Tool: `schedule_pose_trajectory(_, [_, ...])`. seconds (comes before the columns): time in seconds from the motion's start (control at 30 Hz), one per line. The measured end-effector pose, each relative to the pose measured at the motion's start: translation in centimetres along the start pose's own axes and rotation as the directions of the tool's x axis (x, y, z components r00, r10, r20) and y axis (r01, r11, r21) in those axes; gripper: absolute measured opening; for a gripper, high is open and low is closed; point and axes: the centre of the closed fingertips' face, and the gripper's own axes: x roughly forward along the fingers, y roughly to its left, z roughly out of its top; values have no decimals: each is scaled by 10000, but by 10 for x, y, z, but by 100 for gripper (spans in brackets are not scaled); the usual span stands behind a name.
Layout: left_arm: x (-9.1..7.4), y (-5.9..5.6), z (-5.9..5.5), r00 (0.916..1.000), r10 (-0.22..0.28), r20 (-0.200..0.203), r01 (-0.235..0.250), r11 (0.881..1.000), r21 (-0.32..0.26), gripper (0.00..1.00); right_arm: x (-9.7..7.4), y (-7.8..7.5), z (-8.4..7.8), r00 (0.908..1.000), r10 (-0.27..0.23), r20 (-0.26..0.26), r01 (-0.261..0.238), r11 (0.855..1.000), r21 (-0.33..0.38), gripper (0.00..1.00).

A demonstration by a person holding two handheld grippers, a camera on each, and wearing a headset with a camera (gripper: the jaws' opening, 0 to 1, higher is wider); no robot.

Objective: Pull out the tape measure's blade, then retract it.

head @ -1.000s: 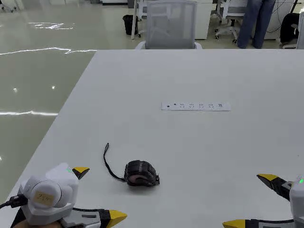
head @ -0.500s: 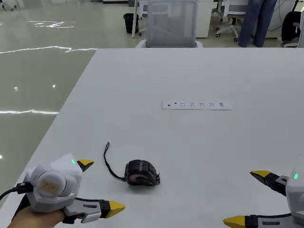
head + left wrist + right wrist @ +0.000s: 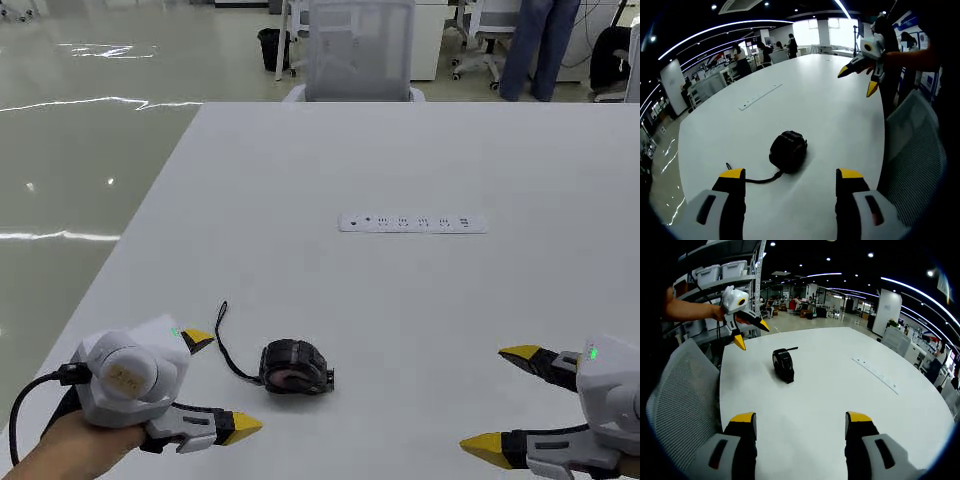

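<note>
A black tape measure (image 3: 296,367) with a black wrist strap (image 3: 226,343) lies on the white table (image 3: 400,160), its blade retracted. My left gripper (image 3: 221,382) stands open just left of it, yellow tips pointing at it; the left gripper view has the tape measure (image 3: 788,150) ahead between the jaws. My right gripper (image 3: 505,400) is open at the lower right, well apart from the case. In the right gripper view the tape measure (image 3: 783,365) lies farther off, with the left gripper (image 3: 751,334) beyond it.
A white power strip (image 3: 412,223) lies across the middle of the table. A grey mesh chair (image 3: 360,50) stands at the far edge. The table's left edge drops to shiny floor. A person stands at the back right.
Both grippers have risen and moved inward toward the tape measure. The tape measure has stayed where it was.
</note>
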Motion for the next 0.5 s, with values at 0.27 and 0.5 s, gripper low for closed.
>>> schedule_pose_trajectory(0.27, [12,4,-1,9984,-375,-413,403,9968,685,64,15,-4,2,9991,429,-28,-429,9982,-407,67])
schedule_pose_trajectory(0.5, [23,10,-2,9955,-558,-771,644,9914,1141,60,30,-9,5,9972,742,-3,-740,9943,-771,61])
